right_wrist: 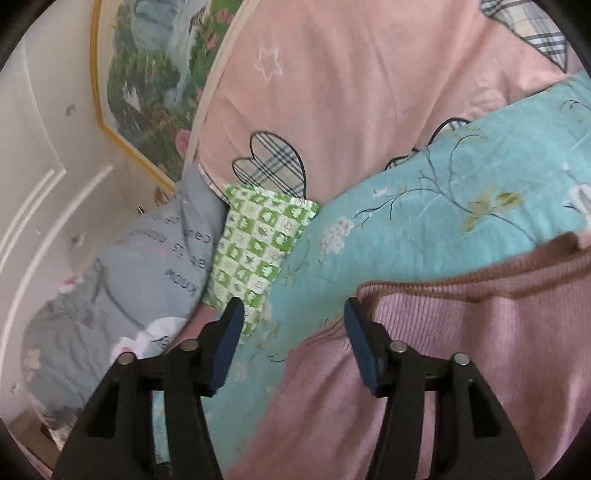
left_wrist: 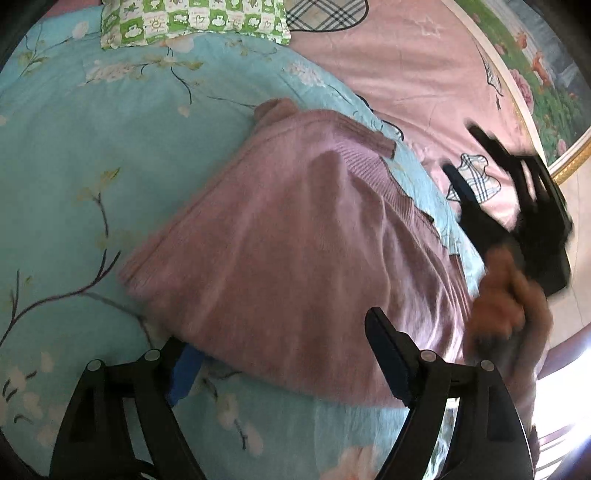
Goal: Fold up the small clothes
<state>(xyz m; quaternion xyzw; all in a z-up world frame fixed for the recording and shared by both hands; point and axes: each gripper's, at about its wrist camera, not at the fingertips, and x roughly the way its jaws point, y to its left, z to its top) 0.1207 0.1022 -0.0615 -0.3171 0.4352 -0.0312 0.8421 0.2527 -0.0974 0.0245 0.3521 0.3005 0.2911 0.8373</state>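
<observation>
**Folded knit on a quilted bed**

A mauve ribbed sweater lies folded on the turquoise floral quilt, beside a pink sheet and below a green checked pillow. The left gripper straddles its near edge, jaws spread, pinching nothing. The right gripper hangs beside the collar, jaws apart and empty. The knit looks soft, light and limp, likely to sag; the firmer ribbed hem or collar seems the best hold.

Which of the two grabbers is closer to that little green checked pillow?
Right. The right gripper points toward the green checked pillow; the left gripper sits at the pink sweater, far across.
</observation>
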